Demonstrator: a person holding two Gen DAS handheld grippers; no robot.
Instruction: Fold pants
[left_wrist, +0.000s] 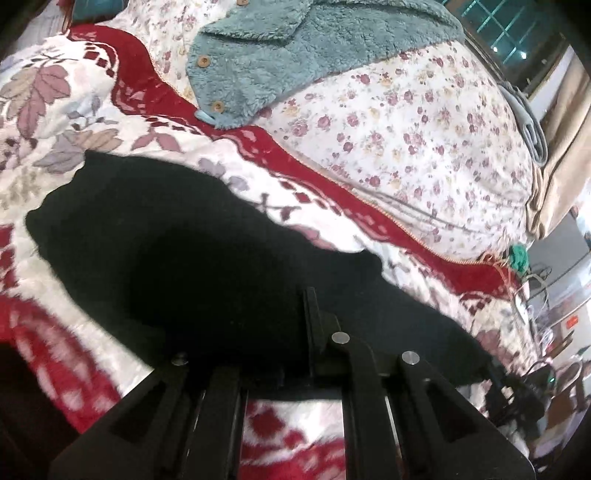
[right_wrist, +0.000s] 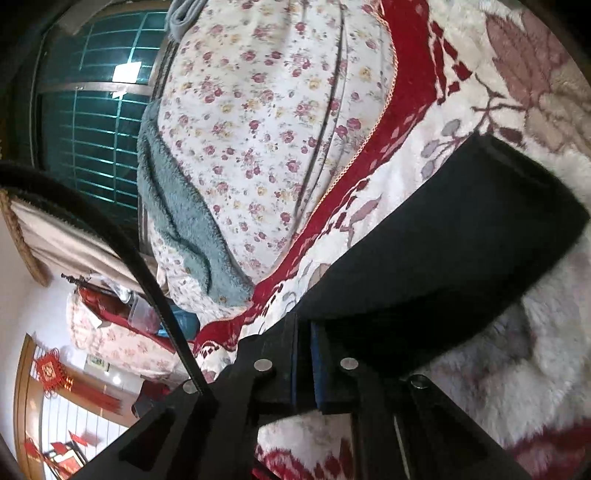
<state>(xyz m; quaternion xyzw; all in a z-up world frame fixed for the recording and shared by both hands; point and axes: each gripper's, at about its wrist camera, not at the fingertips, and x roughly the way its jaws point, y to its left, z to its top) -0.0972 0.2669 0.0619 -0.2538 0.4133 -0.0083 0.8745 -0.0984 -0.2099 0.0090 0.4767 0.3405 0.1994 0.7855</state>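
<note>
The black pants (left_wrist: 192, 251) lie spread on a red-and-white floral blanket (left_wrist: 74, 110) on the bed. In the left wrist view my left gripper (left_wrist: 310, 317) has its fingers close together, pinched on the near edge of the pants. In the right wrist view the pants (right_wrist: 461, 251) run as a dark band up to the right. My right gripper (right_wrist: 306, 339) is shut on the pants' lower end, with cloth clamped between the blue pads.
A teal fleece jacket (left_wrist: 295, 55) with wooden buttons lies on a small-flowered quilt (left_wrist: 406, 129) behind the pants. It also shows in the right wrist view (right_wrist: 184, 221). The bed's right edge and room clutter (left_wrist: 546, 325) are near. A window with bars (right_wrist: 92, 110) is beyond the bed.
</note>
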